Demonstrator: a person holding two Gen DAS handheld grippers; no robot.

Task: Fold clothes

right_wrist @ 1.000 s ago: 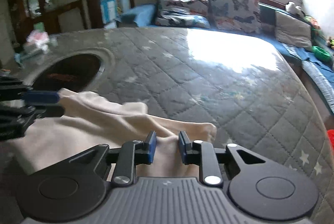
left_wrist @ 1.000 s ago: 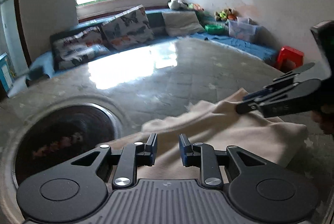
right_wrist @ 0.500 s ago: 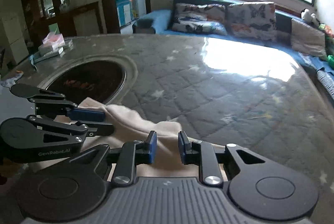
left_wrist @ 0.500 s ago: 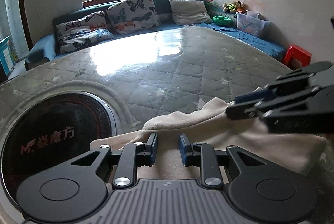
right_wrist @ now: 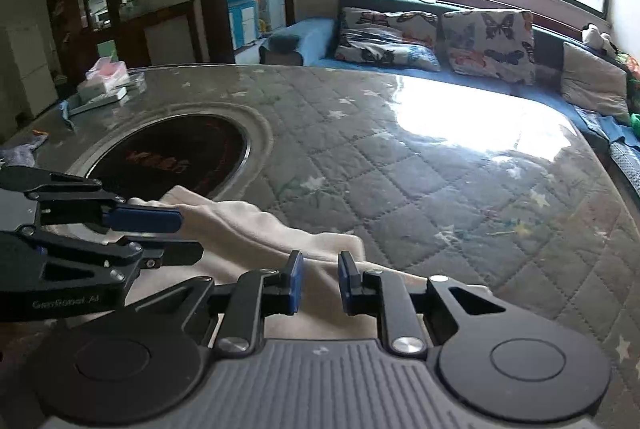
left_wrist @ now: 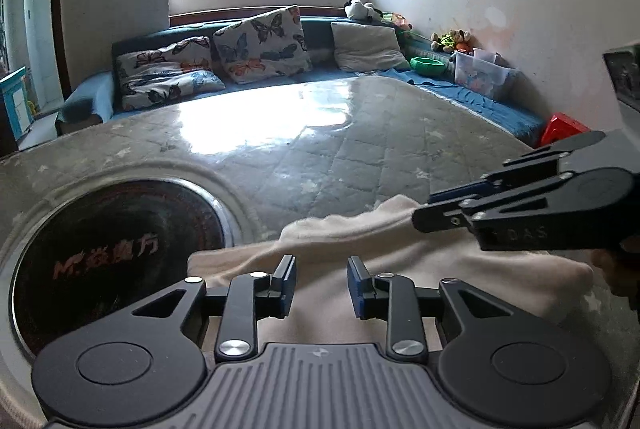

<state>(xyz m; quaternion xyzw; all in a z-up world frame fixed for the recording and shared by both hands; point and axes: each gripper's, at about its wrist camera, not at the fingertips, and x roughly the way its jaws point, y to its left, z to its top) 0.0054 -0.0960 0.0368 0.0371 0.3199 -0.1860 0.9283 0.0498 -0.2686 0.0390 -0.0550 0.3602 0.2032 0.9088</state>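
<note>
A round, glossy black glass panel with reddish lettering sits sunk in the left part of the large table, ringed by a pale raised rim. The table top is covered in grey quilted cloth stitched in diamonds with small stars, under a shiny clear sheet that reflects the window.

A soft, cream-coloured fleecy garment lies folded in a thick, rumpled band at the near edge of the table, its left end overlapping the black panel's rim and its right end rounded.

The left gripper, black metal with blue rubber pads, hovers just above the garment's near part; its fingers are spread apart with only cloth visible between them, gripping nothing.

The right gripper, of the same build, hangs over the garment's right portion, its fingers likewise parted and empty. Seen from the left wrist, its tips reach to the raised far fold; whether they touch it I cannot tell.
</note>
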